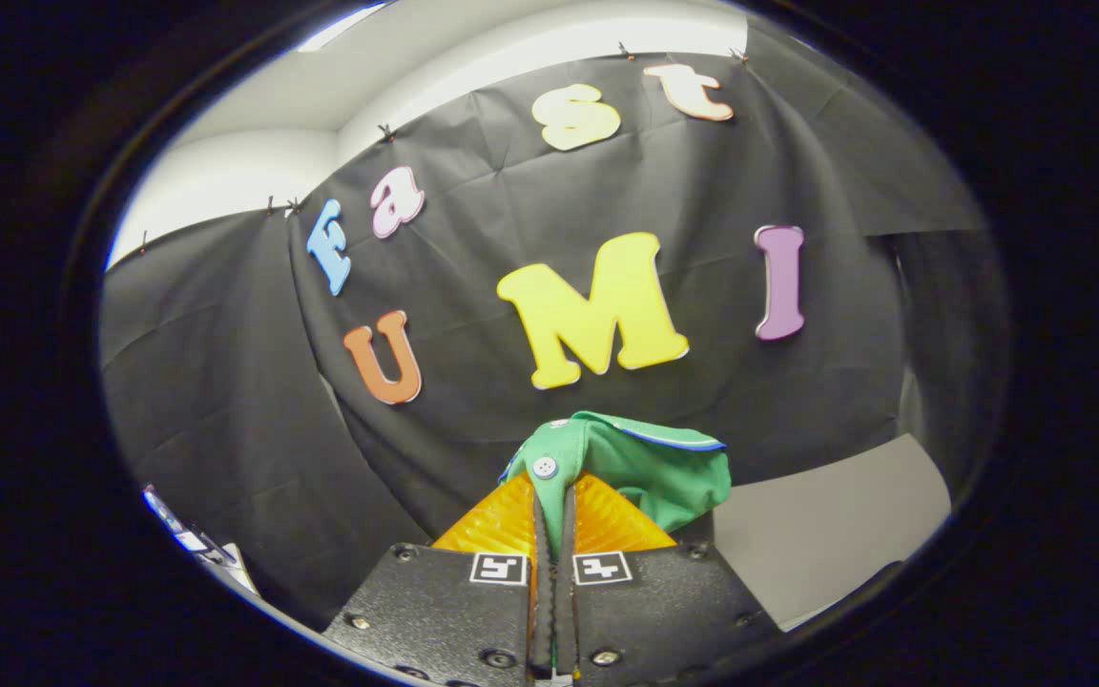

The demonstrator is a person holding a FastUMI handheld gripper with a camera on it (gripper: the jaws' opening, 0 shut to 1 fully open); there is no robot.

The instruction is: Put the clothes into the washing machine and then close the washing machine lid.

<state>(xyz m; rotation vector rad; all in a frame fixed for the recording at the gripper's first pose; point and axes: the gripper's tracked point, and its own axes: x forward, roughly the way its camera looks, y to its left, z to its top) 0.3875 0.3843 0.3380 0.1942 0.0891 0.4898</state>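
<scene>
**Holding the green shirt up high**

Pinching the green shirt (645, 468) tight in the gripper (554, 496) — fingers nearly closed, cloth squeezed between them and bunching just past the tips. Lifting done, by the look of it. Dropping into the washing machine and shutting the lid likely waiting to be done. Facing the black cloth wall (225, 401) — pale grey surface (826, 534) lying low beside the fingers, white ceiling (435, 57) above.
</scene>
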